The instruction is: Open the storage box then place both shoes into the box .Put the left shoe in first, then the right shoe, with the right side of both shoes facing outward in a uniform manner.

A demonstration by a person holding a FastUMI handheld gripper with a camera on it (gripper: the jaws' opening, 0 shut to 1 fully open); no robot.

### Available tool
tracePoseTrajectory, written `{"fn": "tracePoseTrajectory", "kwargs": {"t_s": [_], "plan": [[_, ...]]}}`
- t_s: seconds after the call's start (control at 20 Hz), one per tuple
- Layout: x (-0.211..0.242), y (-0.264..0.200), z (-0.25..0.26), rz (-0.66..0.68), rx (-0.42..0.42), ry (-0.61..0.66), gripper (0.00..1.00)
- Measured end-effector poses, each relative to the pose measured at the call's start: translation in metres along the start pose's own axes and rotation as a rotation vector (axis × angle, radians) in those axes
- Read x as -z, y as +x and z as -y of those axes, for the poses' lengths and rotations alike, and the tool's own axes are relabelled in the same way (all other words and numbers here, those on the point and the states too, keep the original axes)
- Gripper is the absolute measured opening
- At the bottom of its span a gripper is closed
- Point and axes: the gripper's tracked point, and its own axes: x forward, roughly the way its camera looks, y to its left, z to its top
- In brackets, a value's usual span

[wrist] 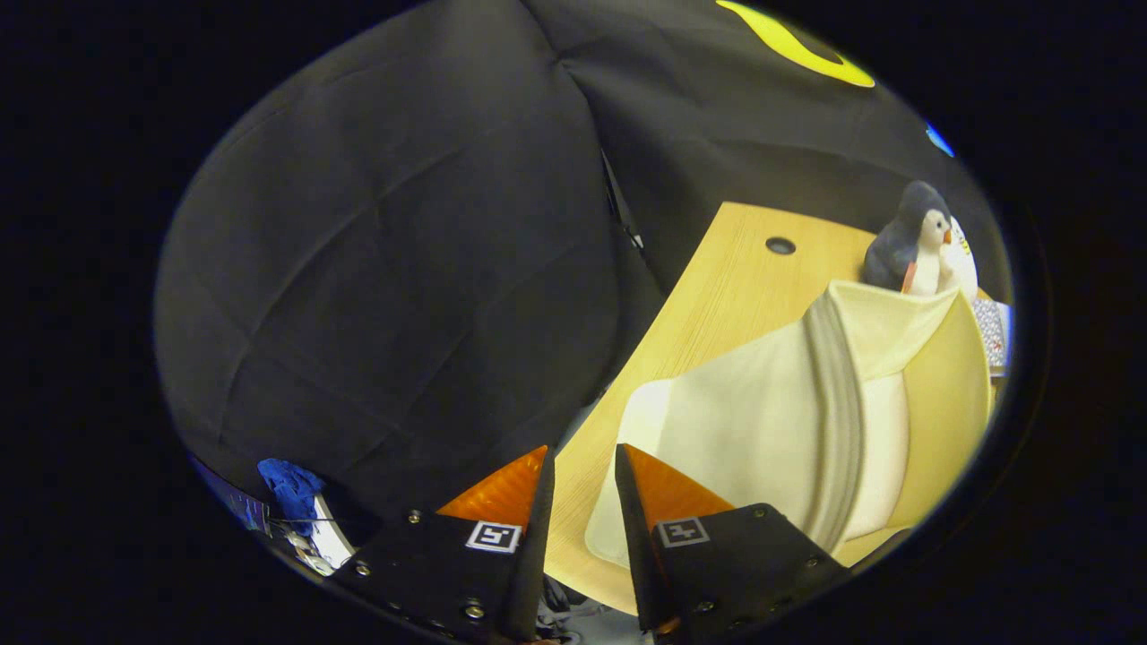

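Observation:
The storage box is cream-coloured with a grey band running across it. It lies on the wooden table, just ahead of my right finger and beyond it. Its lid looks closed. My gripper hovers at the table's near edge, off the box's left corner. The fingers stand close together with only a narrow slit between them, and they hold nothing. The left fingertip is off the table, over the dark cloth. No shoe is clear to me.
A plush penguin sits on the table behind the box, with a patterned item beside it. The tabletop has a round cable hole. Left of my fingers, low down, there is a blue rag and some white clutter.

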Motion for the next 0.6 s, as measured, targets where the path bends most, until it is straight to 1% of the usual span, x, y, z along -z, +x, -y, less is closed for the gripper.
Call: {"fn": "tracePoseTrajectory", "kwargs": {"t_s": [0.15, 0.3, 0.45, 0.6], "plan": [[-0.027, -0.044, 0.028, 0.084, 0.009, -0.024, 0.41], [-0.045, -0.087, 0.073, 0.154, 0.061, -0.049, 0.41], [-0.062, -0.13, 0.12, 0.22, 0.108, -0.046, 0.41], [-0.065, -0.166, 0.162, 0.261, 0.136, -0.014, 0.41]]}}
